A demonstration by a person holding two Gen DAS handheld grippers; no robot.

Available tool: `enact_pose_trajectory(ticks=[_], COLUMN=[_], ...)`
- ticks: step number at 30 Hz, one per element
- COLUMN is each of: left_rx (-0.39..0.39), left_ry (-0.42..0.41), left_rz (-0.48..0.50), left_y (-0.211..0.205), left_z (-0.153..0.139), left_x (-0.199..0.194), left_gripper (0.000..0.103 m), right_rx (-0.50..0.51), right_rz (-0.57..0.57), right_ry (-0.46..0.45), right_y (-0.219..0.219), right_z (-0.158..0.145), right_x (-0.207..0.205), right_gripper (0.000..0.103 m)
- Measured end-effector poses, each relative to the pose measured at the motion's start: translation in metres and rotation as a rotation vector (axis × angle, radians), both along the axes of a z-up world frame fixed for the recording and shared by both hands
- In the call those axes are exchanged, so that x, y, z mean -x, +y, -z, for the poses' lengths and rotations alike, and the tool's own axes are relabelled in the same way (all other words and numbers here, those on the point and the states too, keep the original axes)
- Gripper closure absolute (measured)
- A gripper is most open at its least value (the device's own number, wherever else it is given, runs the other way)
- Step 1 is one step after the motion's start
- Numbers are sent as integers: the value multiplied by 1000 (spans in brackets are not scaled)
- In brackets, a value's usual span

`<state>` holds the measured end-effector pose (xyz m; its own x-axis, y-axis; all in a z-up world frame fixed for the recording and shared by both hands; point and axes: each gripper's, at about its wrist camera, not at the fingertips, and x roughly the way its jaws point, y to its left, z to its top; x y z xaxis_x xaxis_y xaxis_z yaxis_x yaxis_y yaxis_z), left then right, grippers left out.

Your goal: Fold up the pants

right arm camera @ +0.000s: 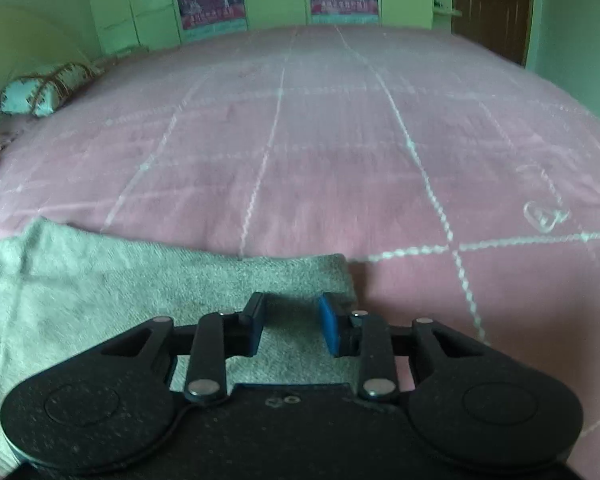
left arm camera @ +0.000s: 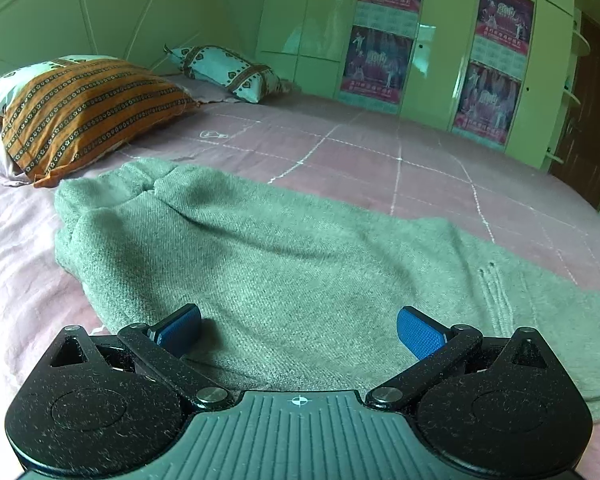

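Risk 1: right gripper (right arm camera: 292,326) sits over the pants (left arm camera: 284,276) right at the end of the cloth; its jaws stand part open w/ nothing pinched, fabric only under them. Closing from here could catch just the top layer, or the bed (right arm camera: 340,140) sheet too, so the fold would drag crooked.

Risk 2: left gripper (left arm camera: 300,334) is wide open, holding nothing, above the mid-section. If only one end gets lifted, the knit prob. sags and bunches; ridges already show near the far end.

Pants lie flat on the pink bed, near its front edge, below the striped pillow (left arm camera: 88,112). Long axis runs across the bed, left-right in both views. Rounded, gathered end points toward the pillow side; the squarer end lies by the right gripper. Which end is the waist: can't tell.
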<state>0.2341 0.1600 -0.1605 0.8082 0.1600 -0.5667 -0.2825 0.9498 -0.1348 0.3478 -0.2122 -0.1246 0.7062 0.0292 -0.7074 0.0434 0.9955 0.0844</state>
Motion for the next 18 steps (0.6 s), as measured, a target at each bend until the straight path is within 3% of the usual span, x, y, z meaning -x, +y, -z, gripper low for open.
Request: enact_pose_trajectory(ticks=[3, 5, 7, 10, 12, 13, 15, 18], left_rx=[-19, -38, -33, -29, -39, -42, -43, -32], left_ry=[8, 16, 15, 14, 19, 21, 23, 17], left_rz=[2, 8, 7, 6, 8, 10, 13, 15], left_y=[-4, -6, -5, -5, -6, -7, -7, -6], left_z=[1, 1, 0, 0, 0, 1, 0, -1], left_x=[-1, -2, -1, 0, 0, 0, 0, 3], left_gripper=[0, 0, 0, 0, 0, 0, 0, 0], right_rx=[12, 39, 58, -17, 6, 27, 64, 38], right_rz=[-12, -45, -42, -18, -21, -38, -80, -50], right_ry=[-77, 46, 20, -130, -196, -174, -13, -131], right_y=[0, 2, 4, 2, 4, 6, 9, 6], right_z=[-2, 20, 10, -14, -14, -4, 19, -2], right_x=[15, 5, 9, 46, 75, 82, 74, 94], right_gripper=[78, 78, 78, 75, 72, 69, 70, 71])
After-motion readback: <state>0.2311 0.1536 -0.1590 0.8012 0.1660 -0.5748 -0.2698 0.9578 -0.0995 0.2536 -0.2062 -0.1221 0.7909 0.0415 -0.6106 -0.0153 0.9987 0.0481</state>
